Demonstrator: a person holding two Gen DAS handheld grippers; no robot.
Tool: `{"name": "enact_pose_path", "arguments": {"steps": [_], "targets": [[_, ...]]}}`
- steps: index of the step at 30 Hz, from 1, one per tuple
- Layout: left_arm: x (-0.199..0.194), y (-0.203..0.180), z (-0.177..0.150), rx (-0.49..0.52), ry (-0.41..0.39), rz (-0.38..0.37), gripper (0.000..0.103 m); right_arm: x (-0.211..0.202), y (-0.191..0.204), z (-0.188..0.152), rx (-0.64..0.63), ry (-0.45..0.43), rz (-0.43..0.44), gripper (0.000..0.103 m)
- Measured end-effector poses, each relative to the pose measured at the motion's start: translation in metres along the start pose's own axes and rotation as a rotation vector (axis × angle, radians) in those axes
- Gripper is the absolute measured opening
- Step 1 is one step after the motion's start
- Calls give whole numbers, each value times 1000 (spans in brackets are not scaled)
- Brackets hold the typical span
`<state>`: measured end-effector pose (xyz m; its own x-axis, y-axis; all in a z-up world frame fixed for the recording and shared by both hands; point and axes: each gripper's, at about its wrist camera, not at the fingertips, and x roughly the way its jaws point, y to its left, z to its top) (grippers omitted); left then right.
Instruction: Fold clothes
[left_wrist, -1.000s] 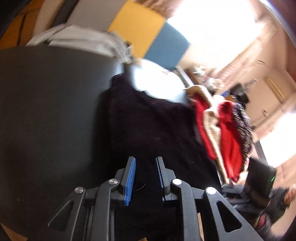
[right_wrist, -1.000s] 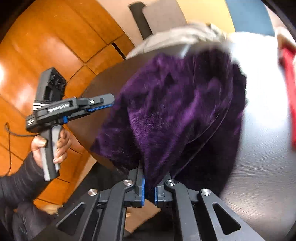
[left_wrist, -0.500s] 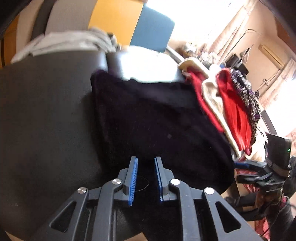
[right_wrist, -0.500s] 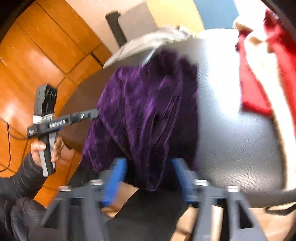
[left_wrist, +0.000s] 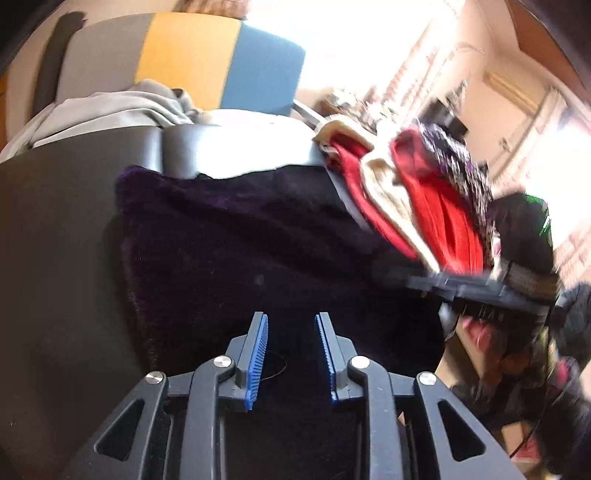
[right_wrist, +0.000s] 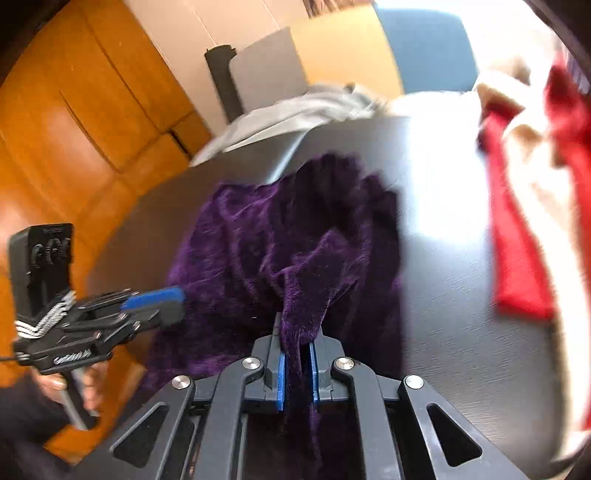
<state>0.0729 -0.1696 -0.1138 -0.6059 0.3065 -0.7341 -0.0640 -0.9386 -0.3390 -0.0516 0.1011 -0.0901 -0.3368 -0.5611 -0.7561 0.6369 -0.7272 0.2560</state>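
Note:
A dark purple velvet garment (left_wrist: 240, 251) lies on the dark round table (left_wrist: 55, 240); in the right wrist view the garment (right_wrist: 258, 251) shows bright purple and rumpled. My left gripper (left_wrist: 291, 332) hovers over its near edge with its jaws apart and nothing between them. It also shows at the left of the right wrist view (right_wrist: 155, 299). My right gripper (right_wrist: 295, 354) is shut on a bunched fold of the purple garment and lifts it into a ridge. It appears blurred at the right of the left wrist view (left_wrist: 424, 280).
A pile of red, cream and patterned clothes (left_wrist: 424, 195) lies on the table's far right, also in the right wrist view (right_wrist: 524, 206). A grey garment (left_wrist: 110, 110) lies at the back edge. A yellow-and-blue chair back (left_wrist: 221, 59) stands behind. Orange wood panelling (right_wrist: 74, 129) is at left.
My right gripper was shut on the garment, opened half a second ago, and is now shut on a fold of it again. My left gripper stayed open and drew slightly nearer the garment.

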Motion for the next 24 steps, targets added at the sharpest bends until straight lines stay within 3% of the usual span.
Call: {"name": "enact_pose_path", "arguments": {"steps": [2, 6, 7, 8, 9, 11, 14, 19, 24], "targets": [[17, -1, -5, 24, 60, -13, 26, 20, -10, -11, 1, 69, -63, 11], [14, 2, -2, -20, 55, -22, 25, 20, -18, -22, 42, 17, -31, 12], [9, 4, 1, -34, 49, -29, 25, 16, -19, -21, 41, 13, -25, 16], [3, 6, 3, -41, 32, -35, 25, 13, -20, -20, 36, 9, -21, 26], [-4, 8, 6, -46, 8, -29, 25, 5, -18, -17, 19, -4, -48, 46], [-15, 20, 15, -68, -45, -1, 26, -11, -13, -8, -30, -55, -105, 60], [-24, 41, 28, -134, -83, 24, 26, -33, 10, 14, -108, -131, -56, 60], [-18, 57, 57, -176, -112, 30, 26, 6, 46, 57, -217, -103, 57, 59], [13, 52, 78, -157, -79, 27, 27, 79, 11, 91, -18, -19, 107, 56]]}}
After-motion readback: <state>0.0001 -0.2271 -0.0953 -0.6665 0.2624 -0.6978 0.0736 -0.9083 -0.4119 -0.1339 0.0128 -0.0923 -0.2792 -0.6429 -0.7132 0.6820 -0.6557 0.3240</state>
